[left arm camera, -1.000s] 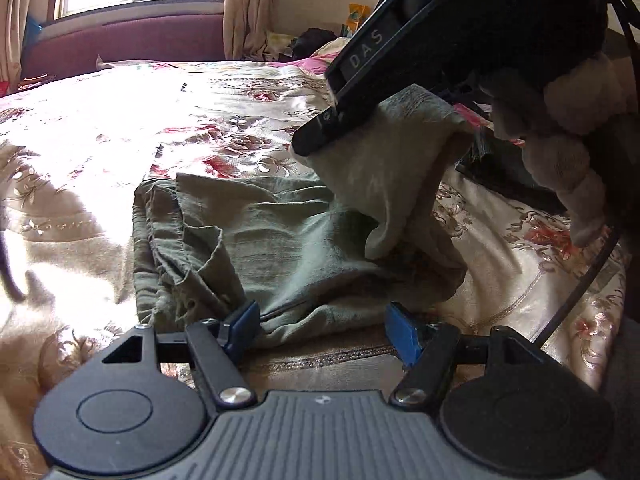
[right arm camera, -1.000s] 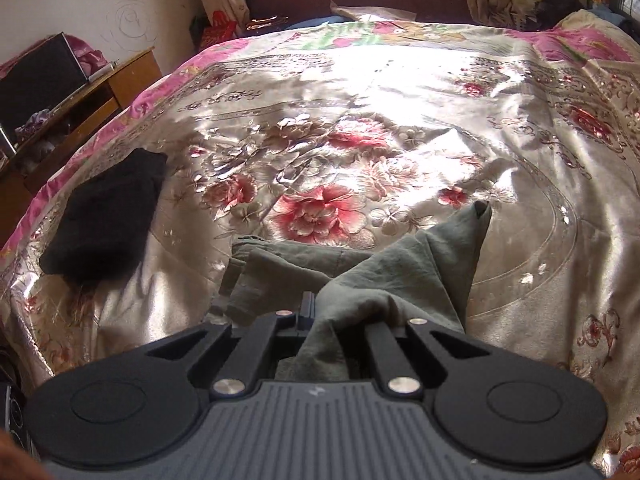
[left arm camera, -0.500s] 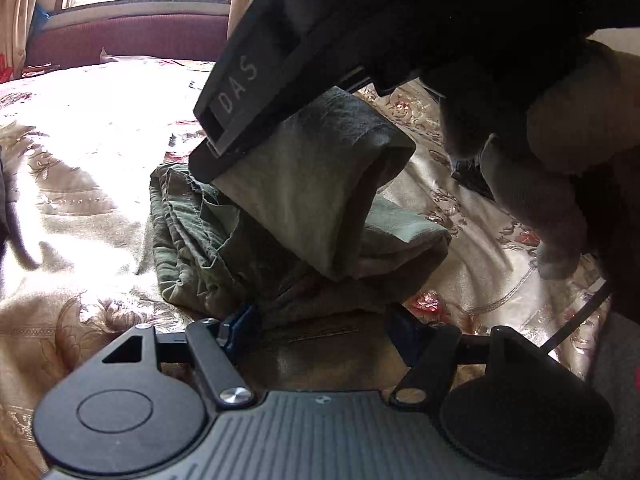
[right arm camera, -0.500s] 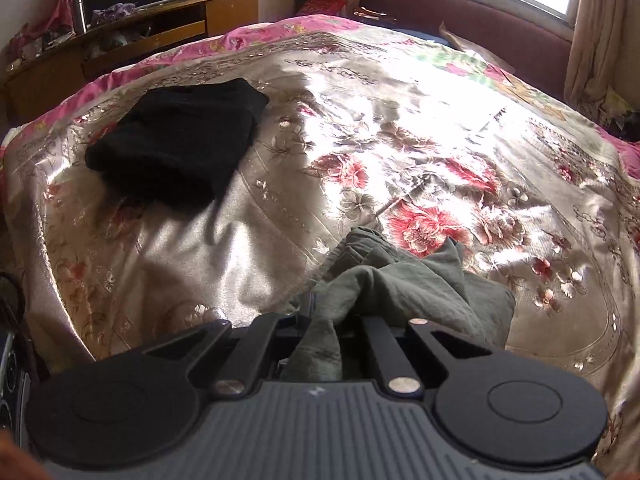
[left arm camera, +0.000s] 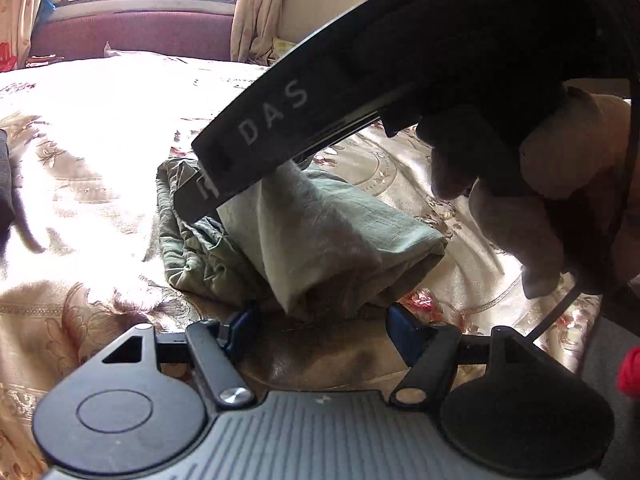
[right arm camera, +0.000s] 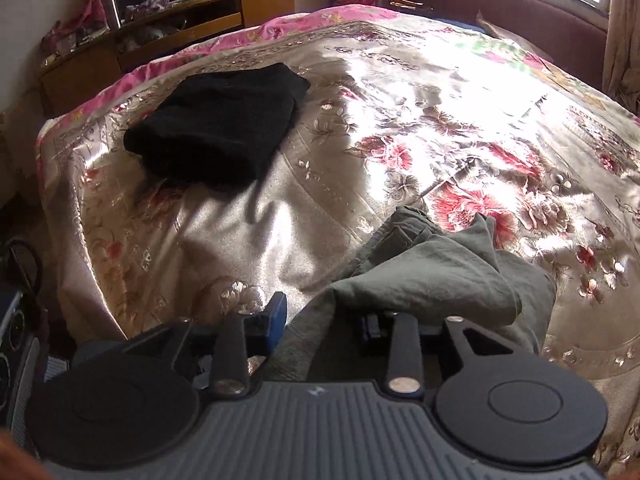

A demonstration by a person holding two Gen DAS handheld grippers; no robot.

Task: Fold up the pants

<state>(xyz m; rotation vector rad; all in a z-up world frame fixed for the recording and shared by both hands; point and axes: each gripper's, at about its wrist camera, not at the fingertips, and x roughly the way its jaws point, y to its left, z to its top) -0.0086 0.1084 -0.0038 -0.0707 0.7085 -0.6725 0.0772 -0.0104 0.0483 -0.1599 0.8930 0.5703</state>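
Change: the right gripper (right arm camera: 320, 320) had been clamped tight on the green cloth a second before; its jaws had just been opening, and the cloth now lay loose between them, draped over the right-hand finger, no longer pinched.
Change, pants: the lifted leg had come over onto the rest, making a thicker bundle nearer the left gripper (left arm camera: 320, 316) than before.
Left gripper: its blue pads (left arm camera: 240, 322) stood wide apart with nothing between them, as they had a second earlier.
Pants, from the left gripper: the green pants (left arm camera: 304, 236) lay on the bedspread (left arm camera: 80, 200) just ahead of its fingertips, the nearest fold almost at the pads.
Pants, from the right gripper: directly under and ahead of it, spreading off to its right.
Hand: a person's hand (left arm camera: 552, 200) held the right gripper's body above the pants.
Farther off: one black folded garment (right arm camera: 216, 128) lay well apart, ahead and left of the right gripper.
Count: two grippers, one pair of pants, one black garment.
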